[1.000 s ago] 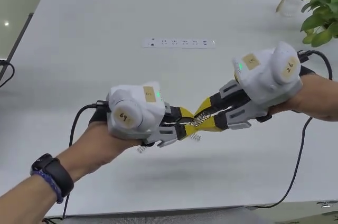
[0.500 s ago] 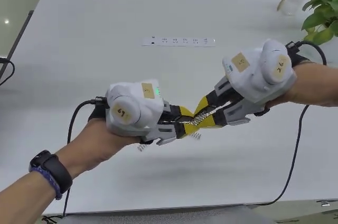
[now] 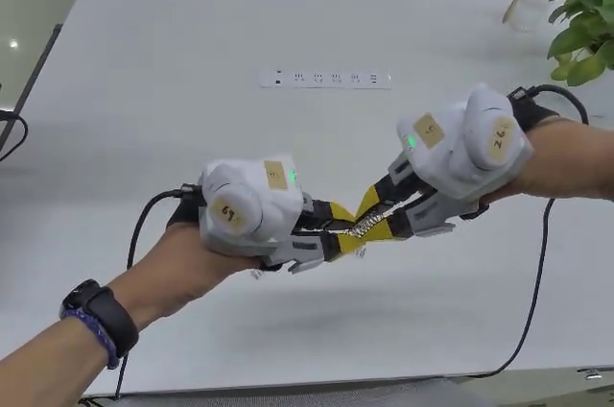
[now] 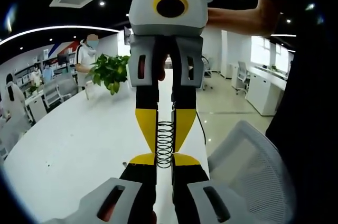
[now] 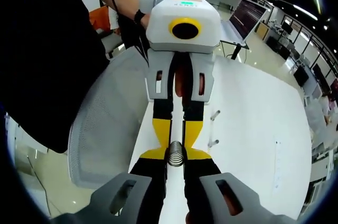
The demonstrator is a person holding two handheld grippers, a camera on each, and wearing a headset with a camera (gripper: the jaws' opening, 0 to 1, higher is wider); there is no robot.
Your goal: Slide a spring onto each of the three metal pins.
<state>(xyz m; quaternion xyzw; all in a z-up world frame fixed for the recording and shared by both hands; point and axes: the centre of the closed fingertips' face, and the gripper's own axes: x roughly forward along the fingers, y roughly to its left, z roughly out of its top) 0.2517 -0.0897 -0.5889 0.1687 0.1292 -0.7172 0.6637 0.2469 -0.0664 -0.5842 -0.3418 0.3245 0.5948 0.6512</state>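
Above the white table (image 3: 173, 61) my two grippers meet tip to tip. A small coil spring (image 3: 363, 227) bridges them. My right gripper (image 3: 382, 223) is shut on the spring (image 5: 176, 151), which I see almost end-on between its yellow fingertips (image 5: 198, 154). My left gripper (image 3: 338, 237) is shut, and a thin metal pin appears to run from its jaws into the spring (image 4: 165, 142), though the coils mostly hide it. In the left gripper view that gripper (image 4: 164, 161) points straight at the spring's near end. Two small metal parts (image 5: 214, 129) lie on the table below.
A white power strip (image 3: 324, 78) lies at mid-table. A potted plant (image 3: 580, 4) and a clear glass (image 3: 526, 2) stand at the far right corner. A black cable (image 3: 537, 282) trails off the front right edge. A white mesh chair (image 5: 113, 123) stands beside the table.
My right gripper has come a little left and down toward the left gripper, and the gap between the tips has shortened around the spring. Both stay shut.
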